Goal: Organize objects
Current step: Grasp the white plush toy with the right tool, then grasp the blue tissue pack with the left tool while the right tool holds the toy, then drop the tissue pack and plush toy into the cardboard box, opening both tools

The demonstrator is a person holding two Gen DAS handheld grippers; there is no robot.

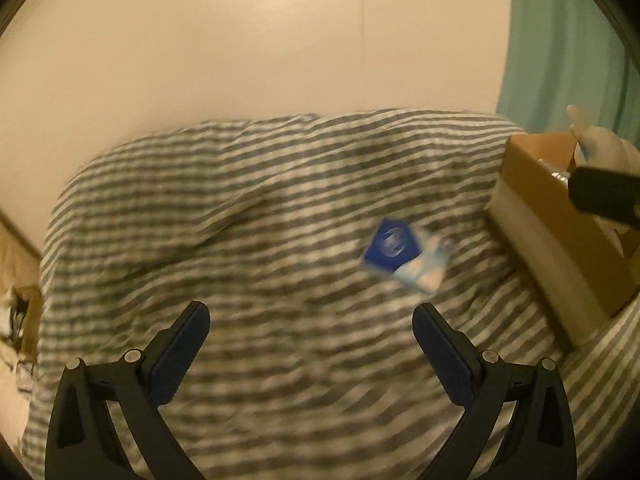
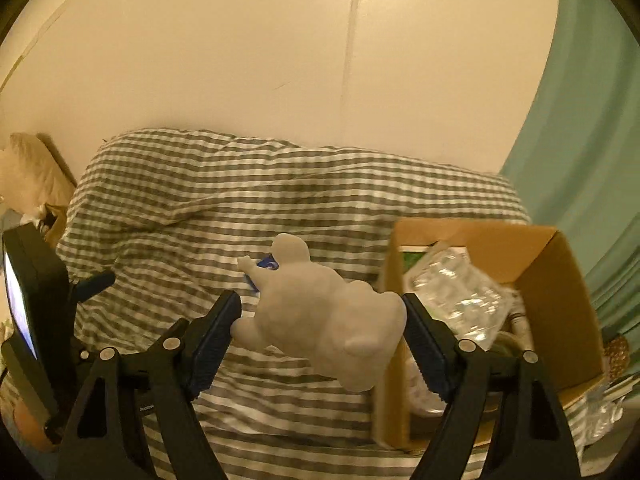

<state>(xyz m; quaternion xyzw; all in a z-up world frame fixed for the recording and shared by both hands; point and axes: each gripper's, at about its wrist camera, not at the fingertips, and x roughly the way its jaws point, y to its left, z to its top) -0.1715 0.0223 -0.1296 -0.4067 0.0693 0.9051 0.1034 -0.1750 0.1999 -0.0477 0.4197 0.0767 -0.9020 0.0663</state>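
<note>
Pale grey soft plush toy [image 2: 328, 312] gripped between the narrowed fingers of the right gripper [image 2: 322, 318], raised over grey-and-white striped bedding [image 2: 240, 200], just beside the open brown cardboard box [image 2: 560, 280] at 3 o'clock. Crinkled clear plastic packet [image 2: 460, 300] inside that box. Left gripper [image 1: 310, 314] spread wide, holding nothing. Small blue packet [image 1: 394, 246] lying on the bedding at its 1 o'clock, blurred.

Black jaws, blue pads [image 1: 182, 354], silver screws [image 1: 132, 356]
</note>
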